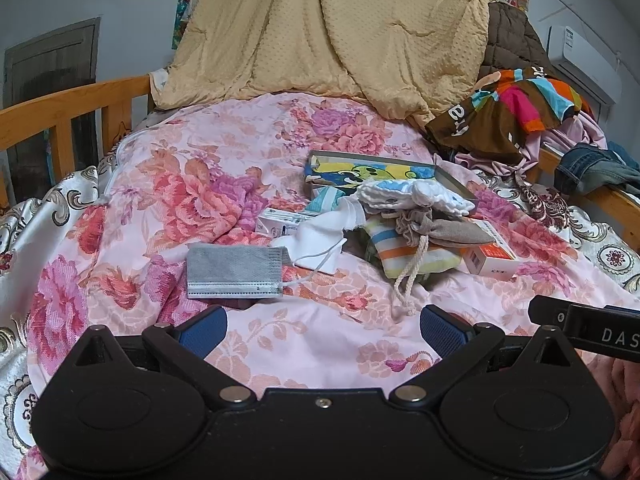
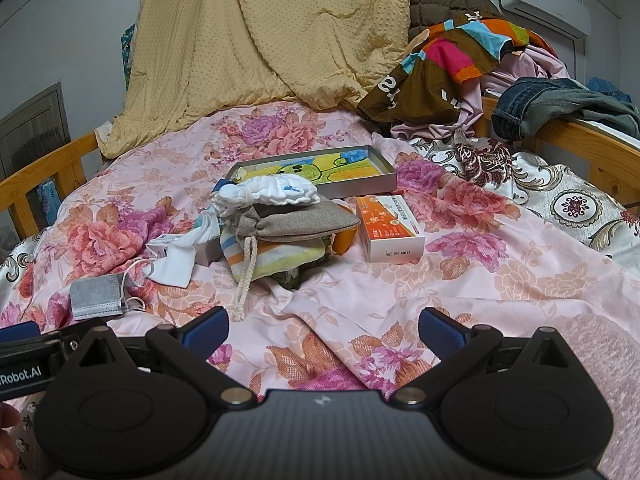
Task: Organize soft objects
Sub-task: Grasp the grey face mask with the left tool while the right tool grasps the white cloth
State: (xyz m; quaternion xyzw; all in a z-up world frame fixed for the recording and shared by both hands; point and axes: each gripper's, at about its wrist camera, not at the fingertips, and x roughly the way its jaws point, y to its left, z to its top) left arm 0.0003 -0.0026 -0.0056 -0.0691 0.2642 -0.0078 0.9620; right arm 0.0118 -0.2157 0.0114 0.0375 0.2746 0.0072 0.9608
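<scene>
Opening stage of the sorting, by all appearances: the left hand-held gripper [image 1: 323,330] and the right hand-held gripper [image 2: 323,330] both hover low over the pink floral quilt [image 1: 160,184], blue-padded fingers spread wide, nothing between them. The soft items lie ahead in a loose heap: a folded grey pleated face mask [image 1: 236,270] nearest the left gripper, a white face mask with ear loops [image 1: 316,246] just beside it, and a grey-brown drawstring pouch [image 2: 296,220] resting on a striped folded cloth [image 2: 276,258], with a white-and-blue knitted bundle [image 2: 266,194] on top. A shallow grey tray with a cartoon-printed base [image 2: 320,172] sits behind the heap, an orange-and-white cardboard box [image 2: 390,228] to its right. The next move likely calls for reaching forward and closing on a single item, the grey mask being the easiest to isolate; the pouch's dangling cord could snag. Setting: a wooden-railed bed [image 1: 60,108], a tan dotted blanket [image 1: 320,28] draped behind, and piled clothes beneath a wall air conditioner [image 2: 544,0]
</scene>
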